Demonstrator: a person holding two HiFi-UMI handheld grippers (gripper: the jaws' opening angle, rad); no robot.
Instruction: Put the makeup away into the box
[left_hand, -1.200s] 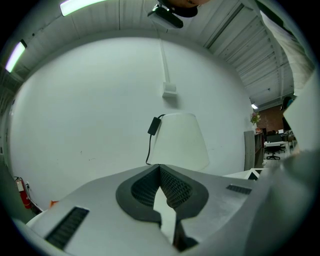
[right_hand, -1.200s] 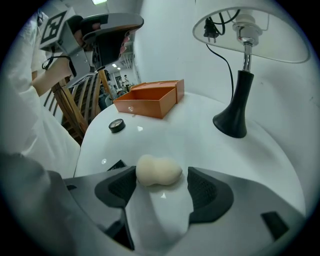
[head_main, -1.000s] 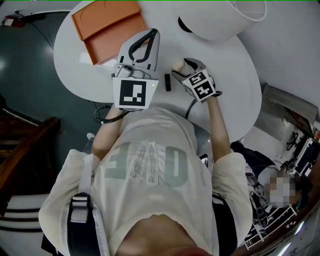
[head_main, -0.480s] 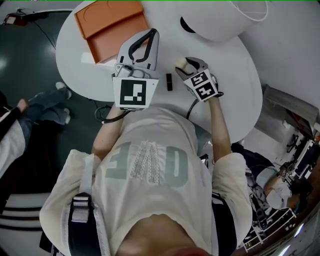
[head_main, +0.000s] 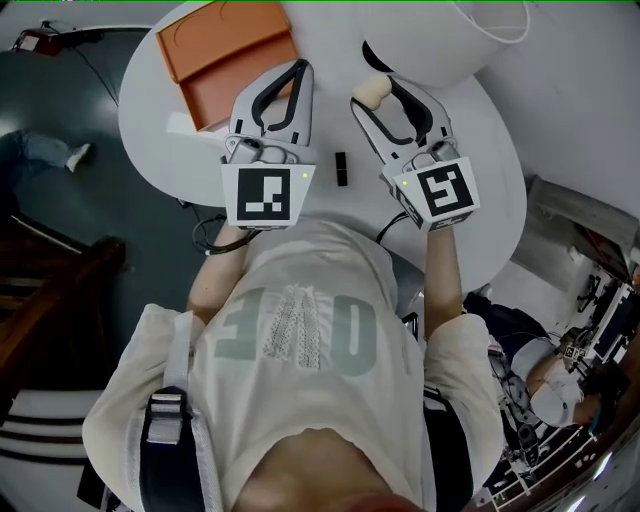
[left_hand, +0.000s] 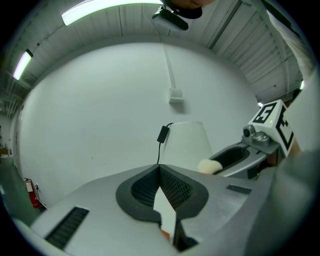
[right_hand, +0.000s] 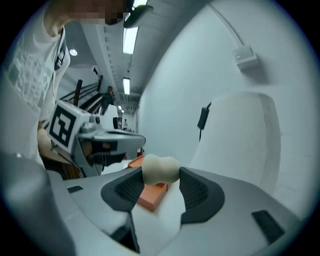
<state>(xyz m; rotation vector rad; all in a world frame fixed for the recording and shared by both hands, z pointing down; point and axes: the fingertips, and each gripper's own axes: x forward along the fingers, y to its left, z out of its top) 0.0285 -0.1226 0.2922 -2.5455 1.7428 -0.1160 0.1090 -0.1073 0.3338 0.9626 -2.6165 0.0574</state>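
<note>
Head view: right gripper (head_main: 380, 97) is up off the white table (head_main: 480, 160) versus half a second ago, jaws just narrowed onto the cream sponge (right_hand: 160, 170) now clamped between them, pointing slightly down beside the lamp shade (head_main: 470, 45); left gripper (left_hand: 160, 169) unmoved, level, jaws together, orange box (head_main: 225, 55) beyond it.

Bright, even indoor light.
Above the left gripper (left_hand: 160, 169), ceiling strip lights (left_hand: 95, 11) glare; fisheye edges bend and darken.
</note>
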